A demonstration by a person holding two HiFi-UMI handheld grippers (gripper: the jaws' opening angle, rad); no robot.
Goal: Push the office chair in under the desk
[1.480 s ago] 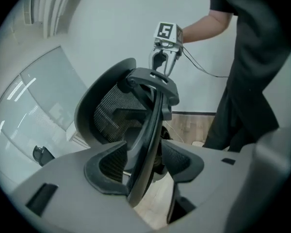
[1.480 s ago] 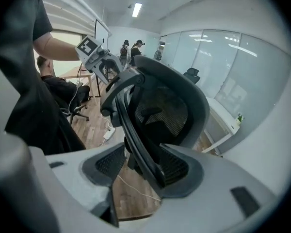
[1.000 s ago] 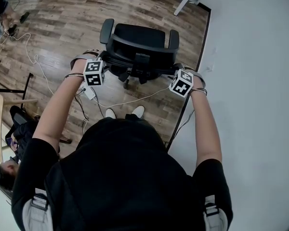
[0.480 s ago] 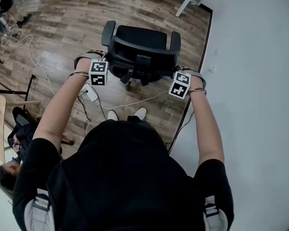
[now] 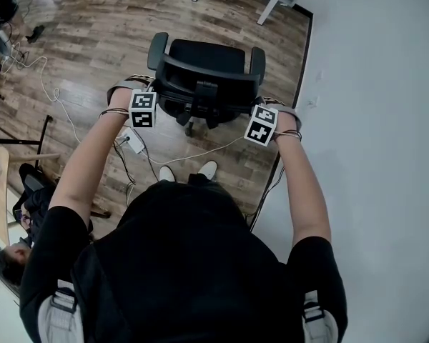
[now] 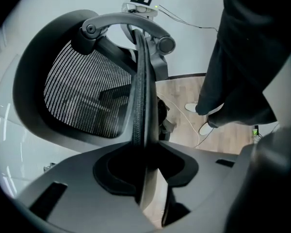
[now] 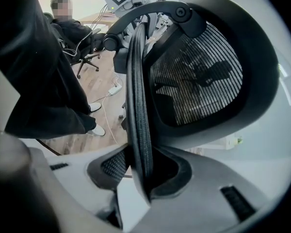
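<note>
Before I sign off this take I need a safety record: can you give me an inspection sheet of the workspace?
Surface: wood floor.
Job's things: chair out on the floor, backrest toward the operator; white desk legs beyond it.
Clutter: small dark item far left, unclear.
Grippers: left gripper and right gripper have just closed, one on each side edge of the backrest.
Cables: white cable and adapter behind the chair, near the operator's shoes.
Surroundings: white wall on the right; seated person lower left.

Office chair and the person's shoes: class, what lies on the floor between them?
A white cable crosses the wood floor between the office chair and the shoes; the head view shows it.
</note>
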